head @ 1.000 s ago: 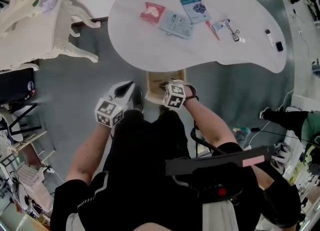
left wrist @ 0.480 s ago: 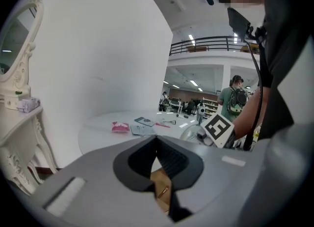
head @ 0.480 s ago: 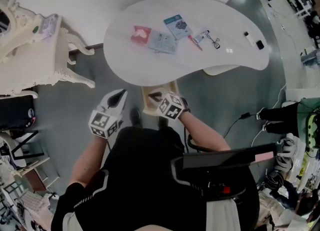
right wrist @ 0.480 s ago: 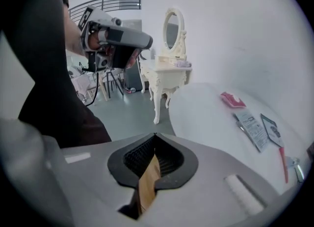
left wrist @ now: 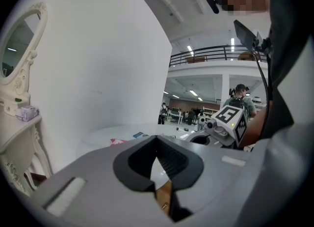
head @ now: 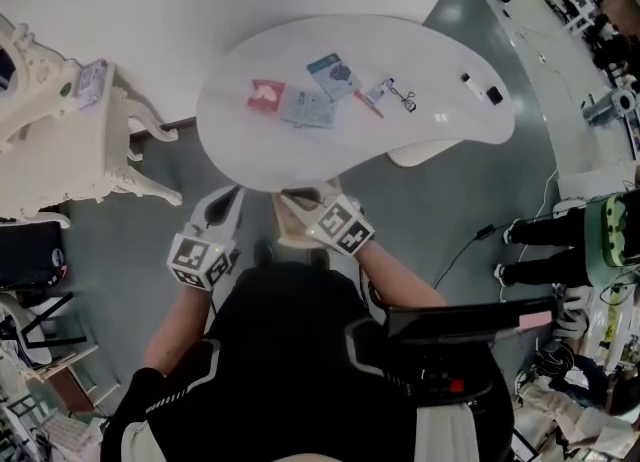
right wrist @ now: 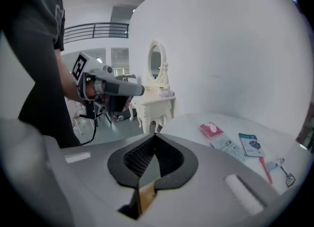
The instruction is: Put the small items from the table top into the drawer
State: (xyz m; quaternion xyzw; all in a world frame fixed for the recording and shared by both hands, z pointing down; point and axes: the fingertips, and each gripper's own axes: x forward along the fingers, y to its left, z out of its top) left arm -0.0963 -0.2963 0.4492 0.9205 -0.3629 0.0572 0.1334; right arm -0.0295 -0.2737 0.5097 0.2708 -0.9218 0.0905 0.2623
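Open drawer, goods waiting: a drawer [head: 288, 225] juts from under the near edge of the white, kidney-shaped tabletop [head: 240, 155]. Its tan inside is partly covered by the right gripper [right wrist: 155, 136], and what lies in it cannot be made out. The left gripper [left wrist: 157, 137] hangs just left of the drawer. Each gripper has its jaws closed tip to tip, with nothing between them.

The small items lie farther back on the tabletop, well apart from both grippers. A red packet [head: 266, 94] sits just beside a grey-blue packet [head: 308, 108], with a blue card [head: 334, 71] behind them. To the right are a red pen [head: 368, 103] and a black binder clip [head: 405, 100]. Two small dark things [head: 493, 95] lie near the far right end.

Nothing stands between the grippers and the items except bare tabletop. A cream dressing table [head: 60, 140] with an oval mirror stands to the left, and a bystander [head: 545, 240] stands on the grey floor at right.
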